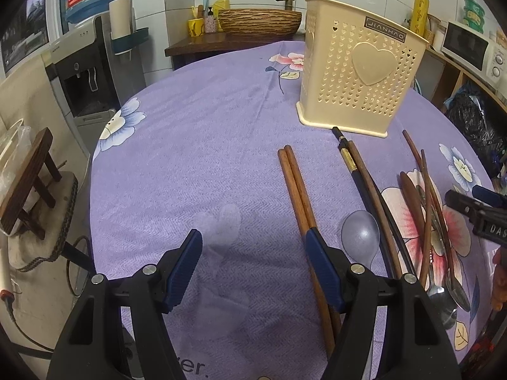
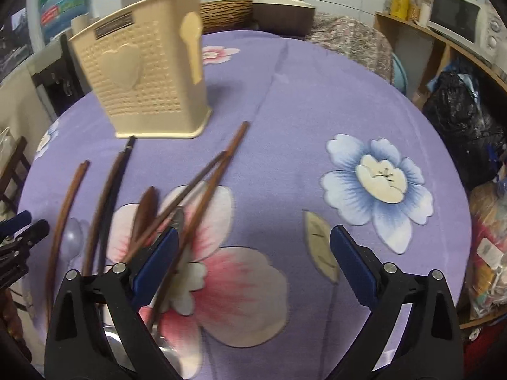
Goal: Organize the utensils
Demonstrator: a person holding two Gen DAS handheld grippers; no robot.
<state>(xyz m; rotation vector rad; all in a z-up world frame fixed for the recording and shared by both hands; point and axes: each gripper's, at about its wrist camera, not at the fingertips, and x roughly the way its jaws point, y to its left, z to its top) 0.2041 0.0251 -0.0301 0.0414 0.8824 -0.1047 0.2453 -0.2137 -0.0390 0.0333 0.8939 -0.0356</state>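
A cream perforated utensil holder (image 1: 358, 76) with a heart stands upright on the purple flowered tablecloth (image 1: 196, 145); it also shows in the right wrist view (image 2: 149, 79). A pair of brown chopsticks (image 1: 296, 183) lies before it, passing under my left gripper's right finger. My left gripper (image 1: 253, 240) is open and empty. To the right lie a black chopstick with a brown one (image 1: 364, 183), a grey plastic spoon (image 1: 361, 234), and a pile of thin chopsticks and metal spoons (image 1: 434, 221). My right gripper (image 2: 253, 240) is open and empty, its left finger over that pile (image 2: 177, 209).
A water dispenser (image 1: 79, 72) and a wooden stool (image 1: 28, 177) stand left of the table. A sideboard with a woven basket (image 1: 259, 20) is behind. Shelves with a microwave (image 1: 469, 47) and black bags (image 2: 459, 120) are at the right.
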